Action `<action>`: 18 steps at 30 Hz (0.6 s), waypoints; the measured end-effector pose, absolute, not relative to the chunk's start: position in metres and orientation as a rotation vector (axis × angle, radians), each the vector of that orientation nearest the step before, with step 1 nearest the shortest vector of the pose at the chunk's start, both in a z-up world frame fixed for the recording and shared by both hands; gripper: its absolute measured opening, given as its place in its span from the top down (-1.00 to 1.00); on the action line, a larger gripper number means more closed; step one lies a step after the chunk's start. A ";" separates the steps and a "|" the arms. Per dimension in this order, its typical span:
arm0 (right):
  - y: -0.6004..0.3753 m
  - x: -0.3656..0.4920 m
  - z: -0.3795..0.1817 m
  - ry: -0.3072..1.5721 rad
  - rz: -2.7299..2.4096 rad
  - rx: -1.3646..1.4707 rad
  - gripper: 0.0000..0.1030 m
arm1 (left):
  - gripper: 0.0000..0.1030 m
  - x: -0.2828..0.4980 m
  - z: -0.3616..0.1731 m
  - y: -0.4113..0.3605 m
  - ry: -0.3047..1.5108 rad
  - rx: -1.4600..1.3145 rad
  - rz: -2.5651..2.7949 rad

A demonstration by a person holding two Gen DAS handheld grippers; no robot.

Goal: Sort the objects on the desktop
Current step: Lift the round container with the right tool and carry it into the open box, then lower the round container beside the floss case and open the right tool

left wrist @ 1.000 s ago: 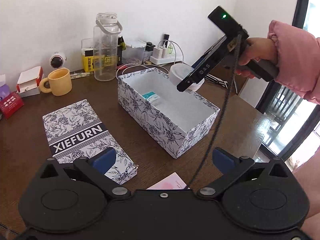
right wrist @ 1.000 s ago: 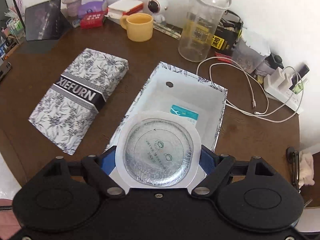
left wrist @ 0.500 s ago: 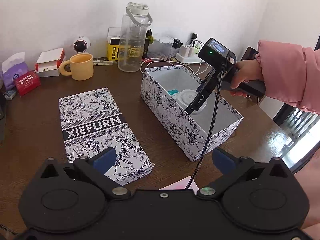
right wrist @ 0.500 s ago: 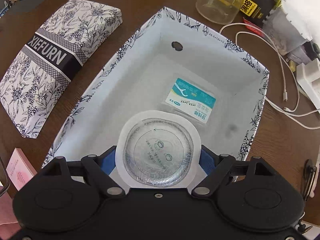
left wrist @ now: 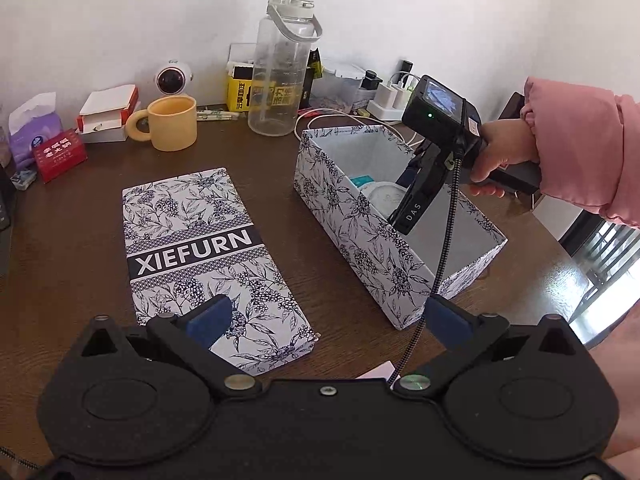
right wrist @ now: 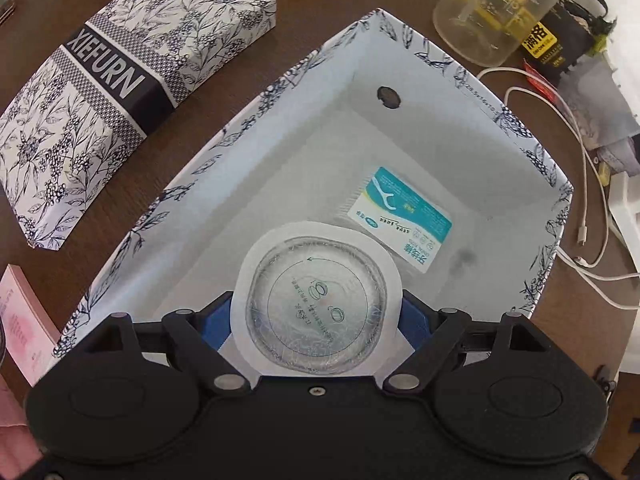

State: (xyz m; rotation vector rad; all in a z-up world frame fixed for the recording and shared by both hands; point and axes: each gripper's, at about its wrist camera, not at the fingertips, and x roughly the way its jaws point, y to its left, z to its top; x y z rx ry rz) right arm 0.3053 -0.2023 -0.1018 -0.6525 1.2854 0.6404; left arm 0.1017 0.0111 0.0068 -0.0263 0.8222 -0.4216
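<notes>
Open box to the right, its lid to the left, clutter behind.

On the table [left wrist: 72, 248], the lid [left wrist: 208, 256] lies left of the open box [left wrist: 360, 240]. In the box, a floss packet [right wrist: 400, 216] lies beyond the round container [right wrist: 316, 304]. Behind them stand a mug [left wrist: 172, 122] and, further right, a water bottle [left wrist: 280, 68].

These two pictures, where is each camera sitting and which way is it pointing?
Left wrist: on the left gripper, open, low over the desk, facing the wall; shows the lid, the person's hand and pink sleeve.
Right wrist: on the right gripper, looking down into the patterned box; its fingers hold a round container.
Shared: box, lid, container.
</notes>
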 end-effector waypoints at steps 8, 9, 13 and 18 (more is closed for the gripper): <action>-0.202 0.309 -0.118 1.355 0.625 -0.601 -0.65 | -1.00 0.101 0.004 0.013 0.829 -0.035 -0.414; -0.203 0.310 -0.119 1.360 0.621 -0.590 -0.65 | -1.00 0.102 0.004 0.013 0.830 -0.036 -0.413; -0.202 0.313 -0.119 1.353 0.605 -0.564 -0.65 | -1.00 0.102 0.004 0.013 0.835 -0.037 -0.410; -0.202 0.316 -0.118 1.344 0.586 -0.532 -0.65 | -1.00 0.104 0.003 0.014 0.840 -0.039 -0.407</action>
